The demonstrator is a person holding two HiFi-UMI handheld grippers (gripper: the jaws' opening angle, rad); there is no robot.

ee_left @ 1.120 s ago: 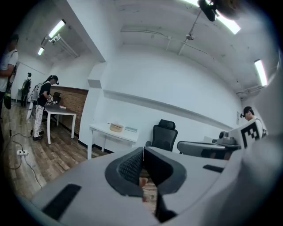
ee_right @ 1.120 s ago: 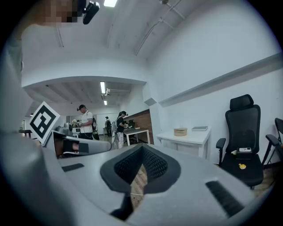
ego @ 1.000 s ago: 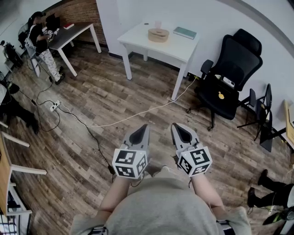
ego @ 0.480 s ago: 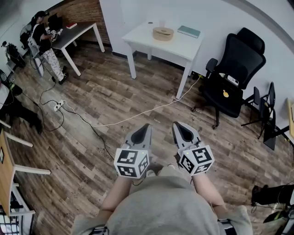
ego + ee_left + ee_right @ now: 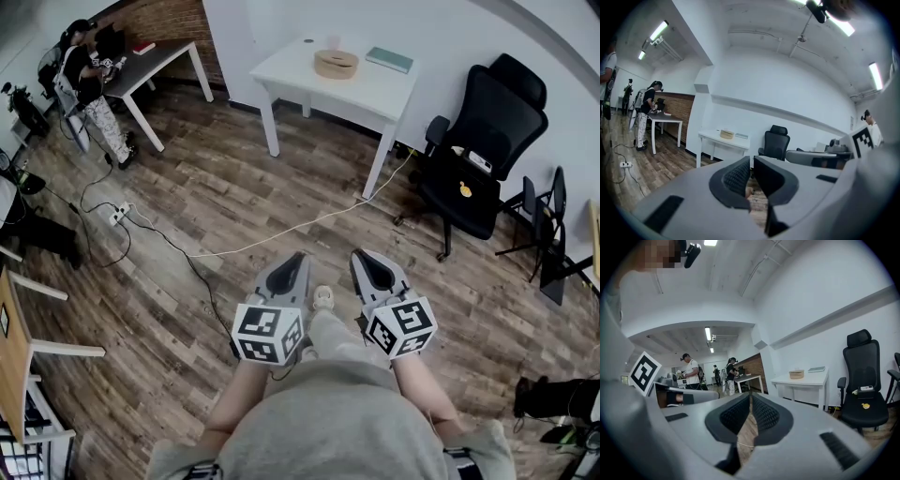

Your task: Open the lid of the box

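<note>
The box point(image 5: 336, 63) is a round, light wooden one with its lid on. It stands on the white table point(image 5: 375, 89) across the room and also shows far off as the box point(image 5: 726, 134) and the box point(image 5: 796, 374). Both grippers are held close to my body, far from it. My left gripper point(image 5: 298, 256) is shut and empty; in its own view the left gripper point(image 5: 751, 159) shows its jaws together. My right gripper point(image 5: 358, 253) is just opening, and the right gripper point(image 5: 750, 397) shows only a thin slit at the tips with nothing between them.
A green book point(image 5: 389, 59) lies beside the box. A black office chair point(image 5: 478, 150) stands right of the table. A white cable point(image 5: 281, 234) and a power strip point(image 5: 117, 216) lie on the wooden floor. A person point(image 5: 84, 75) stands at a dark desk point(image 5: 159, 61) at far left.
The view has shifted slightly toward the white table. My foot now shows stepping forward between the grippers. Both grippers keep their places in front of me.
</note>
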